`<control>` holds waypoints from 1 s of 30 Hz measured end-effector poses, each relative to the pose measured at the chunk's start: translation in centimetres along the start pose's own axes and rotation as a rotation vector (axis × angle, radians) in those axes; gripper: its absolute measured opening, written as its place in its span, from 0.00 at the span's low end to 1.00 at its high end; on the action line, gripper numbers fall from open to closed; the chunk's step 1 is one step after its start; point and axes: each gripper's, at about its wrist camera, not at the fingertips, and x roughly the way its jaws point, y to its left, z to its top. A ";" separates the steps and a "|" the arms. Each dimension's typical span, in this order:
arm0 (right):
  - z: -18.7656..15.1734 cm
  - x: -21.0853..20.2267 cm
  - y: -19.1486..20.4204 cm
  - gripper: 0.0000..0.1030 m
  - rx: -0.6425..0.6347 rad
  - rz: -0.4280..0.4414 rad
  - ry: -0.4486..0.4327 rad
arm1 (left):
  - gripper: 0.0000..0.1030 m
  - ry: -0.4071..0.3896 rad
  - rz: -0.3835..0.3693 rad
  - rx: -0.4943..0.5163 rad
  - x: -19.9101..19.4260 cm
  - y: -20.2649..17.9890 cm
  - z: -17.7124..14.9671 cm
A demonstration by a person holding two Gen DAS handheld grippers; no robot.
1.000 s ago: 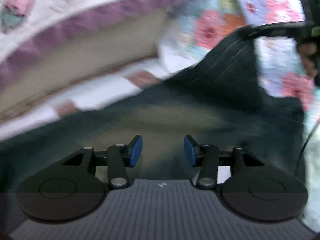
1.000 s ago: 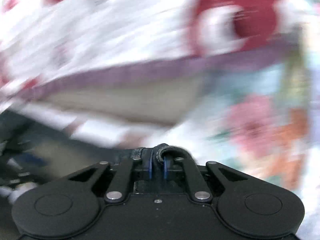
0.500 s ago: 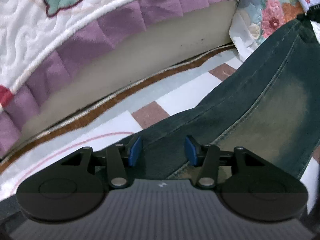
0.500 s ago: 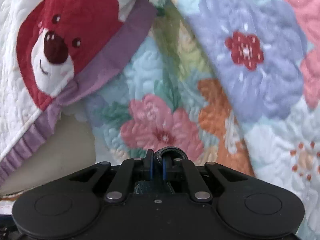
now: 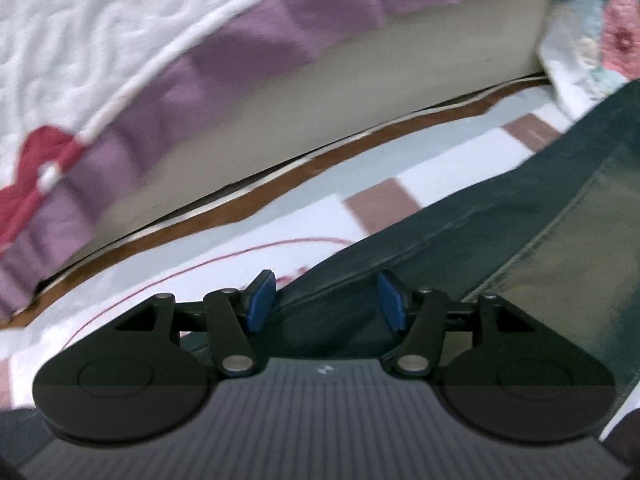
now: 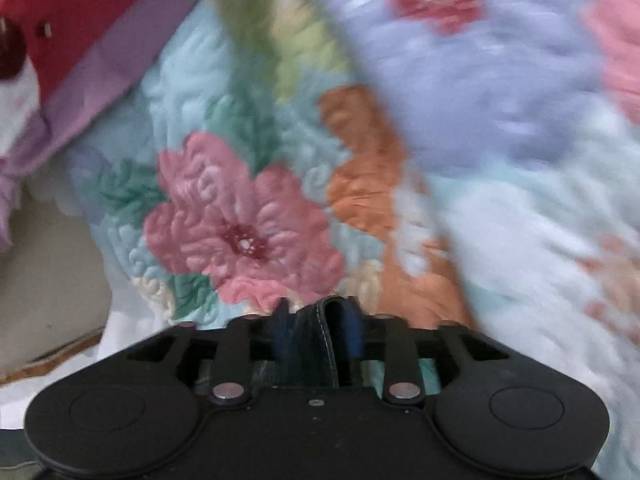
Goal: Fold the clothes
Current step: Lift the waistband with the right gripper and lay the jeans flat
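Note:
Dark blue jeans (image 5: 500,232) with a faded patch lie stretched across the bed sheet, running from the lower middle to the upper right of the left wrist view. My left gripper (image 5: 326,300) is open just above the jeans' near edge, with denim showing between its blue pads but not pinched. In the right wrist view, my right gripper (image 6: 318,330) has its jaws slightly parted, and a stitched fold of the jeans (image 6: 320,336) still stands between them. The rest of the jeans is hidden there.
A white sheet (image 5: 240,248) with brown squares and a red line covers the bed. Behind it rise a beige mattress side (image 5: 320,100) and a white quilt with a purple ruffle (image 5: 240,52). A floral quilt (image 6: 240,220) fills the right wrist view close ahead.
The right gripper's jaws have spread apart around the denim fold that they were pinching. The left gripper has stayed open and moved slightly along the jeans' edge.

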 end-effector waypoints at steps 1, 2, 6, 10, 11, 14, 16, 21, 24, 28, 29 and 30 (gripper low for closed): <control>-0.4 -1.3 -0.5 0.41 0.004 0.015 -0.009 | 0.54 -0.009 -0.037 -0.016 -0.9 -0.3 -0.2; -0.8 -2.7 -0.9 0.41 0.005 0.029 -0.016 | 0.54 -0.021 -0.084 -0.032 -1.8 -0.7 -0.3; -4.8 -9.9 -1.8 0.47 -0.076 0.039 0.017 | 0.54 -0.045 -0.265 -0.066 -5.4 -3.7 -1.5; -10.8 -16.7 -2.2 0.56 -0.209 -0.041 0.052 | 0.54 -0.015 -0.423 -0.061 -7.8 -9.0 -3.3; -12.5 -18.1 -2.5 0.56 -0.234 -0.064 0.063 | 0.54 -0.001 -0.458 -0.066 -8.2 -10.4 -3.8; -17.0 -20.4 -4.1 0.57 -0.186 -0.100 0.104 | 0.54 0.030 -0.522 -0.048 -9.1 -14.1 -5.4; -18.7 -20.4 -6.1 0.57 -0.082 -0.110 0.112 | 0.54 0.045 -0.523 -0.009 -9.8 -16.1 -6.4; -21.5 -18.4 -11.3 0.68 0.269 -0.137 0.046 | 0.54 0.082 -0.494 0.001 -10.3 -17.3 -7.7; -21.9 -16.8 -12.7 0.61 0.389 -0.048 -0.034 | 0.54 0.105 -0.462 -0.006 -10.1 -17.3 -8.3; -20.3 -18.5 -10.3 0.09 0.187 0.025 -0.137 | 0.54 0.135 -0.442 -0.018 -10.2 -16.9 -8.9; -19.7 -19.6 -9.5 0.09 0.130 0.009 -0.169 | 0.54 0.140 -0.443 -0.018 -10.3 -16.8 -9.1; -19.1 -20.7 -9.0 0.08 0.078 -0.011 -0.200 | 0.54 0.144 -0.442 -0.020 -10.5 -16.7 -9.3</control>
